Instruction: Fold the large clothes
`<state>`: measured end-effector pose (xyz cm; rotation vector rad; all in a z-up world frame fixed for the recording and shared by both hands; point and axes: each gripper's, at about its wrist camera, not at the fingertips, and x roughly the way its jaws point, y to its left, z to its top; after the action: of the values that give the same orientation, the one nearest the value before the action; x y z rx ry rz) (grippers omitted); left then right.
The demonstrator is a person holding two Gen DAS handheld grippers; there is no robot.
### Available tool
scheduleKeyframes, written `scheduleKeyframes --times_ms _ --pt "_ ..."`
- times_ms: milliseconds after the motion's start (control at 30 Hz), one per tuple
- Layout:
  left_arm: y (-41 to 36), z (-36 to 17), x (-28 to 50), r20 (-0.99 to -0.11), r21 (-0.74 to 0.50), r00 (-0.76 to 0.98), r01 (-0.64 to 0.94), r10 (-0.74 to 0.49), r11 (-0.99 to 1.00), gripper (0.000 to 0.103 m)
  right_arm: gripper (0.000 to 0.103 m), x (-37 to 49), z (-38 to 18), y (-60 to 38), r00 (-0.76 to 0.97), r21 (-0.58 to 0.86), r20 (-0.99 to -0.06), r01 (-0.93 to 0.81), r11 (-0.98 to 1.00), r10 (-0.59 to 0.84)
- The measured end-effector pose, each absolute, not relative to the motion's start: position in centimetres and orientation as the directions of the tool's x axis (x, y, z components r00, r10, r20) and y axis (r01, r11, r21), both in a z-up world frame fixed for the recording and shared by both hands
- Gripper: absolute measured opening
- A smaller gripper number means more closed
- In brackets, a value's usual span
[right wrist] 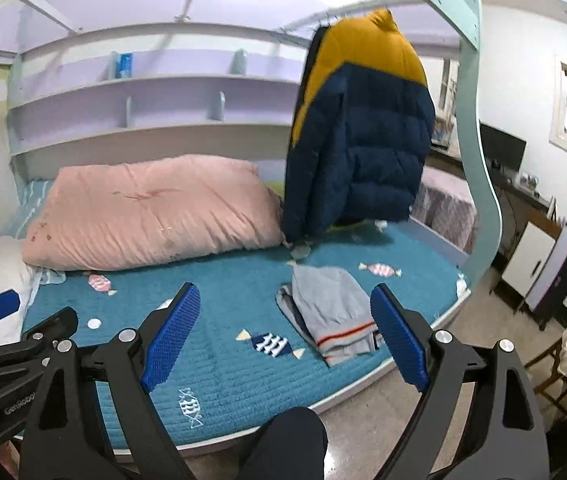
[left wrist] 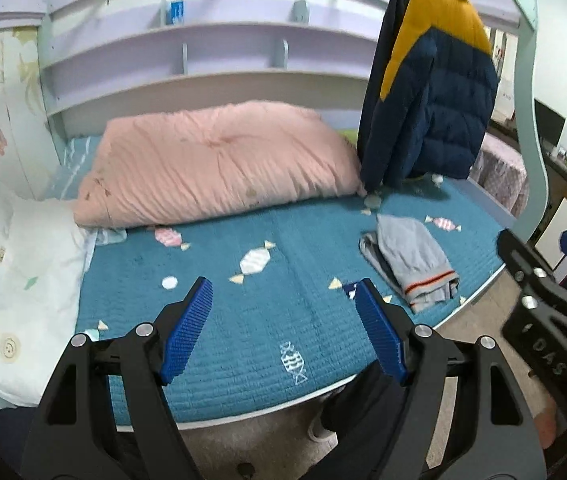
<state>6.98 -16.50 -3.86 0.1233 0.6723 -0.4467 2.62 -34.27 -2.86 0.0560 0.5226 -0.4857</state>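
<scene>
**One folded garment on the bed, both grippers empty**

One grey folded garment lies on the teal bedspread near the bed's edge, at about four o'clock. One navy-and-yellow puffer jacket hangs at one o'clock; one pink duvet lies at eleven, one white pillow at nine. Left gripper and right gripper: jaws spread wide, grasping nothing.
</scene>
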Motion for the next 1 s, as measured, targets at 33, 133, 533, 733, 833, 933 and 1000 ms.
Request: scheduleKeyframes --times_ms 33,133,533,733,833,933,1000 --pt "-16.1 -3.5 6.7 -0.616 -0.029 0.702 0.433 -0.357 0.901 0.079 0.084 2.5 -2.6 -33.9 0.764 -0.070 -0.483 0.453 0.889 -0.427" --pt "-15.4 -2.4 5.7 -0.582 -0.009 0.734 0.426 -0.352 0.905 0.080 0.084 1.6 -1.9 -32.8 0.783 -0.073 -0.437 0.461 0.885 -0.443" --pt "-12.9 -0.1 3.2 -0.461 0.015 0.830 0.360 -0.313 0.933 0.089 0.084 -0.3 0.2 -32.0 0.835 -0.033 -0.360 0.435 0.900 -0.417" --pt "-12.0 0.1 2.9 -0.456 0.010 0.836 0.349 -0.307 0.937 0.090 0.094 -0.5 0.2 -31.7 0.831 -0.051 -0.357 0.438 0.897 -0.426" --pt "-11.8 0.2 2.7 -0.454 0.021 0.841 0.339 -0.293 0.940 0.090 0.094 -0.6 0.1 -31.7 0.835 -0.037 -0.368 0.427 0.904 -0.409" --pt "-11.5 0.1 2.9 -0.466 0.014 0.835 0.339 -0.294 0.941 0.090 0.094 -0.6 0.0 -31.3 0.827 -0.061 -0.368 0.434 0.899 -0.424" --pt "-11.4 0.0 3.0 -0.474 0.015 0.832 0.335 -0.288 0.942 0.090 0.094 -0.6 -0.1 -31.1 0.826 -0.065 -0.372 0.432 0.900 -0.423"
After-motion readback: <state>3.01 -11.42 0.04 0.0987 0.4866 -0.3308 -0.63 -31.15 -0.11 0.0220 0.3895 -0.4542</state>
